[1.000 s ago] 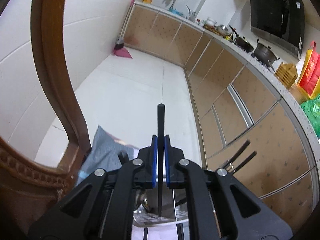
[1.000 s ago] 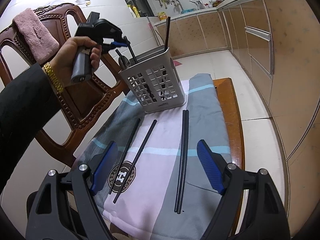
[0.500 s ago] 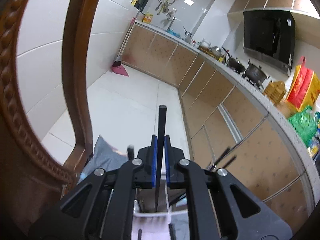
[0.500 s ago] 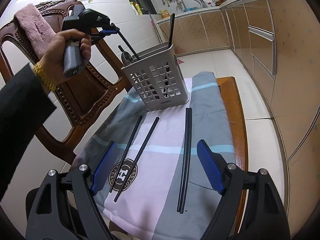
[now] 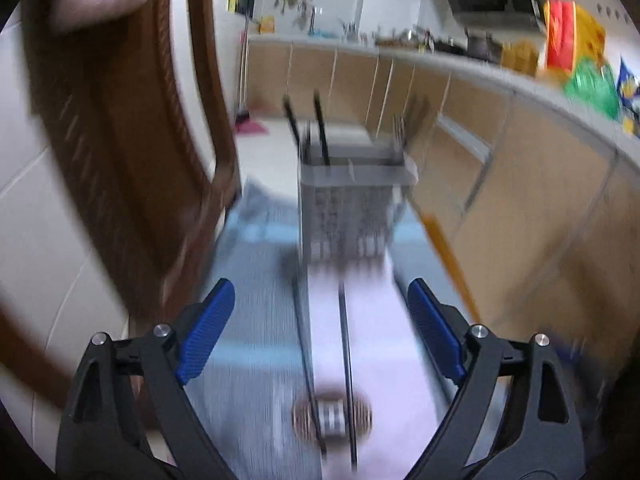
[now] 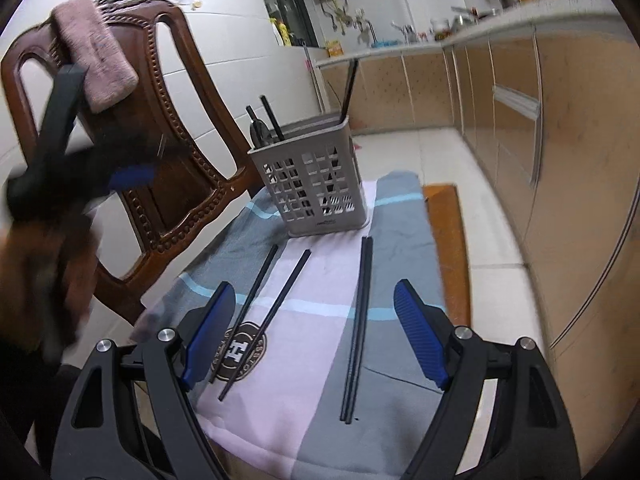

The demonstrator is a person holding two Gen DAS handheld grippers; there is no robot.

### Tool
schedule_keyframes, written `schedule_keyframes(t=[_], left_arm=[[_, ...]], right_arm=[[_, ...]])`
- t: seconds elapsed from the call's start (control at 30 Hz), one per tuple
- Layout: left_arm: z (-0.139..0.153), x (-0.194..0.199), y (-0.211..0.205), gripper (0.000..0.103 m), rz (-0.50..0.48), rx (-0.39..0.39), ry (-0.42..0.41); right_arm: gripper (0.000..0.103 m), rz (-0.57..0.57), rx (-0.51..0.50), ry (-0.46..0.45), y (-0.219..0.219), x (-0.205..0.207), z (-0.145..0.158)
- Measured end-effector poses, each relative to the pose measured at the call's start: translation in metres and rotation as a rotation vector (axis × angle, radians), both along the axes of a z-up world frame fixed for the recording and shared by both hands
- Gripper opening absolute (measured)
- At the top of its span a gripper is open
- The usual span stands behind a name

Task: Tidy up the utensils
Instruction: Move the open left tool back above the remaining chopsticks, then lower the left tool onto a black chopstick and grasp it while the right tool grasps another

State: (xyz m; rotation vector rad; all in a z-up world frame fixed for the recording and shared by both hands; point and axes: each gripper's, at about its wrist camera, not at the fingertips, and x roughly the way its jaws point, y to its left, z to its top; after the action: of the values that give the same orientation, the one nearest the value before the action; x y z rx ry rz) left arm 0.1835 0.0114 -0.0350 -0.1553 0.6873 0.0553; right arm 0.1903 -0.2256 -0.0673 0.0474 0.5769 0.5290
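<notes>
A grey slotted utensil holder (image 6: pixel 316 188) stands at the far end of a striped cloth (image 6: pixel 304 336) and holds several black chopsticks and a spoon. It also shows, blurred, in the left wrist view (image 5: pixel 348 208). Two loose black chopsticks (image 6: pixel 260 312) lie on the cloth at the left, and a pair of chopsticks (image 6: pixel 358 320) lies at the right. My left gripper (image 5: pixel 320 336) is open and empty, above the two left chopsticks (image 5: pixel 324 368). My right gripper (image 6: pixel 316 332) is open and empty above the near end of the cloth.
A carved wooden chair (image 6: pixel 168 152) with a pink towel (image 6: pixel 96 68) on its back stands at the left. The cloth covers a wooden stool (image 6: pixel 444 236). Kitchen cabinets (image 6: pixel 540 160) run along the right.
My left gripper has let go of the chopstick, which now stands in the holder, has opened, and has swung back and down toward the cloth. My right gripper has hardly moved.
</notes>
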Motion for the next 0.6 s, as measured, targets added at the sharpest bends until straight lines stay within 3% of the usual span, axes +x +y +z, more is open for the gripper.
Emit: schedule_keyframes(t=[0.13,0.27,0.4,0.6], left_arm=[[-0.03,-0.051,-0.009,0.087,0.0,-0.02,0.095],[-0.045,-0.085,-0.016,0.087,-0.009,0.011,0.126],[-0.046,-0.089,-0.024,0.087,-0.023,0.073,0.135],[-0.043,-0.086,-0.02,0.087,-0.027,0.053,0.136]], right_arm=[[0.08,-0.021,-0.02,-0.034,0.004,-0.023,0.009],[0.084,-0.022,-0.05,-0.032,0.011,-0.051,0.009],[0.084,-0.033,-0.075,-0.04,0.016,-0.073,0.008],[0.084,-0.054,-0.078,-0.012,0.016,-0.07,0.008]])
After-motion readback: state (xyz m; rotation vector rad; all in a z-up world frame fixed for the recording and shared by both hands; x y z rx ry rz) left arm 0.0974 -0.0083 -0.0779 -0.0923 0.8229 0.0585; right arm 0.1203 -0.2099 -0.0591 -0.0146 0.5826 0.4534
